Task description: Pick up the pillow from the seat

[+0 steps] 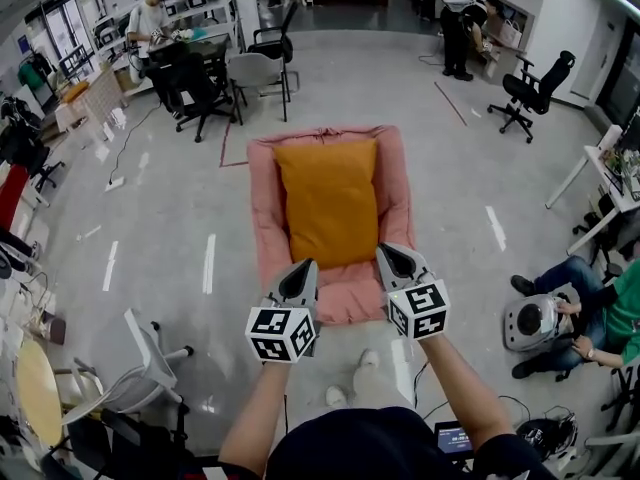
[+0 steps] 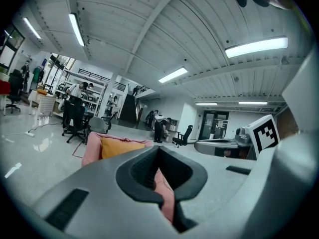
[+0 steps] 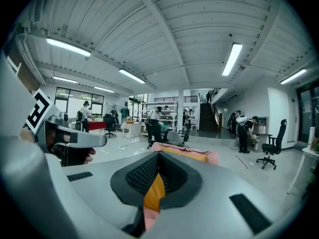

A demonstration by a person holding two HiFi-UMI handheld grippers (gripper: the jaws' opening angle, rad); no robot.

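Observation:
An orange pillow [image 1: 328, 200] lies flat on a pink floor seat [image 1: 262, 208] in the middle of the room. Both grippers hover over the seat's near edge, short of the pillow. My left gripper [image 1: 305, 267] is shut and holds nothing, just off the pillow's near left corner. My right gripper [image 1: 386, 252] is also shut and empty, by the near right corner. In the left gripper view the shut left gripper [image 2: 158, 151] points toward the pillow [image 2: 119, 147] and seat [image 2: 91, 147]. In the right gripper view the right gripper [image 3: 159, 156] is shut, and the pillow [image 3: 188, 155] lies beyond it.
A white chair [image 1: 140, 368] stands at the lower left, and a person [image 1: 600, 313] sits on the floor at the right beside a round device [image 1: 530, 321]. Office chairs [image 1: 255, 73] and desks [image 1: 190, 53] stand behind the seat. A foot [image 1: 366, 361] is on the floor just before the seat.

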